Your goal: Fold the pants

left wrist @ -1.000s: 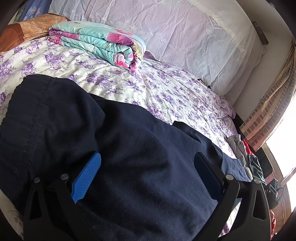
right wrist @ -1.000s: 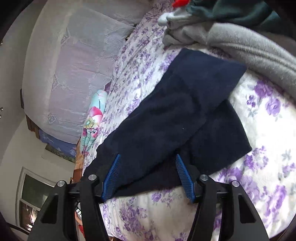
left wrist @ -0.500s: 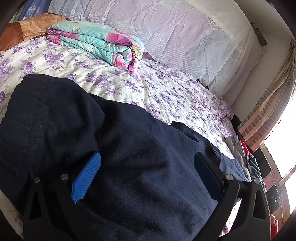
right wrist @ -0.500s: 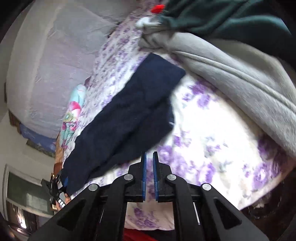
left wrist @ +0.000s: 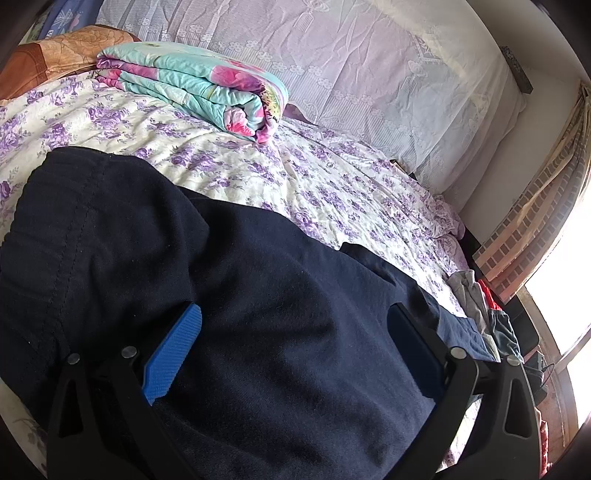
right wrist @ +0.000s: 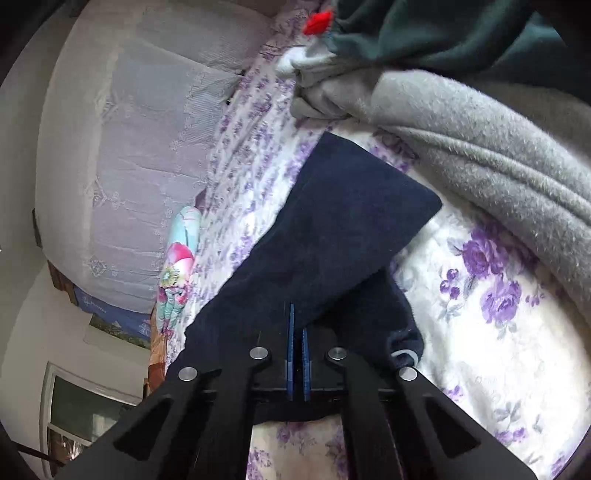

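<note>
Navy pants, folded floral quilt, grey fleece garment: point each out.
Navy pants (left wrist: 280, 332): left wrist view, seat fabric between the open fingers.
Folded floral quilt (left wrist: 207, 85): left wrist view, top face.
Grey fleece garment (right wrist: 491, 147): right wrist view, middle fold.

A bed (left wrist: 258, 177) fills most of the room, spread with a white sheet printed in purple flowers, and a pale lace-patterned headboard cover (left wrist: 369, 66) rises behind it against a white wall (left wrist: 535, 122). A folded floral quilt (left wrist: 207, 85) lies near the headboard beside an orange-brown pillow (left wrist: 55, 51), while a grey blanket (right wrist: 498, 147) and a dark green garment (right wrist: 443, 33) are heaped on the bed's far part. Bright daylight pours from a window (left wrist: 569, 295) edged by a checked curtain (left wrist: 528, 229), and a second window (right wrist: 81, 410) shows in the white wall on the other side.
</note>
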A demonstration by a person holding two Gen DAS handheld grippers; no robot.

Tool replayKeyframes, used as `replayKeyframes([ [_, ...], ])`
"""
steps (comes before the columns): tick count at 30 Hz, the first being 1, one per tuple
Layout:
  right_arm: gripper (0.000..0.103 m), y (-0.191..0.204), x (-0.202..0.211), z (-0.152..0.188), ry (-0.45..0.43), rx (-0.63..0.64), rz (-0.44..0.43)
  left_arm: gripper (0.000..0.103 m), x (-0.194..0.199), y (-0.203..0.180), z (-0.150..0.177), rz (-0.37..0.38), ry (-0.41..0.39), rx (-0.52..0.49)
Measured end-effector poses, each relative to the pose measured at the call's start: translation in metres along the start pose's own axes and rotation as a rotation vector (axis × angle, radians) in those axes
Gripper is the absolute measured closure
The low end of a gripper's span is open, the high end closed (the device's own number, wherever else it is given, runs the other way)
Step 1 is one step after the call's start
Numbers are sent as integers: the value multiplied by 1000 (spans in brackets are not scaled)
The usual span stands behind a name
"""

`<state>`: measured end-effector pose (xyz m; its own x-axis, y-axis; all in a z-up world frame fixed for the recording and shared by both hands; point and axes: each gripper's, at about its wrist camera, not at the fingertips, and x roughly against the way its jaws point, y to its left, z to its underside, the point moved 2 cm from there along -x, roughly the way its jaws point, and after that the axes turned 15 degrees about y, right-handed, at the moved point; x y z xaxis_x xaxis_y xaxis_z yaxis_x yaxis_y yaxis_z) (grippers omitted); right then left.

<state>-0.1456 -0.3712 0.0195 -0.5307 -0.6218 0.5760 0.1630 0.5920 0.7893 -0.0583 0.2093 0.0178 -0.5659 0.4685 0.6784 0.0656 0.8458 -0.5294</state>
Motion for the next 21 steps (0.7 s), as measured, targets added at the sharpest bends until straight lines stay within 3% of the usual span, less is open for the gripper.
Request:
replayKeyframes([
  [4,100,24,31,20,-22,91,35,5,0,-1,0,0,-2,1],
  [7,100,8,22,26,107,113,262,5,1,0,0,1,-2,1],
  [8,100,1,25,27,91,88,307,5,1,0,0,2,-2,1],
  [11,94,26,39,28,3,177,205,5,1,0,0,1,-2,2],
  [13,53,43,29,27,31,217,177,5,1,0,0,1,-2,1],
  [15,52,54,10,30,50,248,225,5,1,0,0,2,-2,2],
  [17,52,74,-11,39,51,393,320,5,1,0,0,1,-2,2],
  [18,47,84,-23,43,53,457,344,5,1,0,0,1,-2,2],
  [19,40,90,-38,48,80,495,331,5,1,0,0,2,-2,1],
  [21,36,88,-75,53,214,489,305,5,1,0,0,2,-2,2],
])
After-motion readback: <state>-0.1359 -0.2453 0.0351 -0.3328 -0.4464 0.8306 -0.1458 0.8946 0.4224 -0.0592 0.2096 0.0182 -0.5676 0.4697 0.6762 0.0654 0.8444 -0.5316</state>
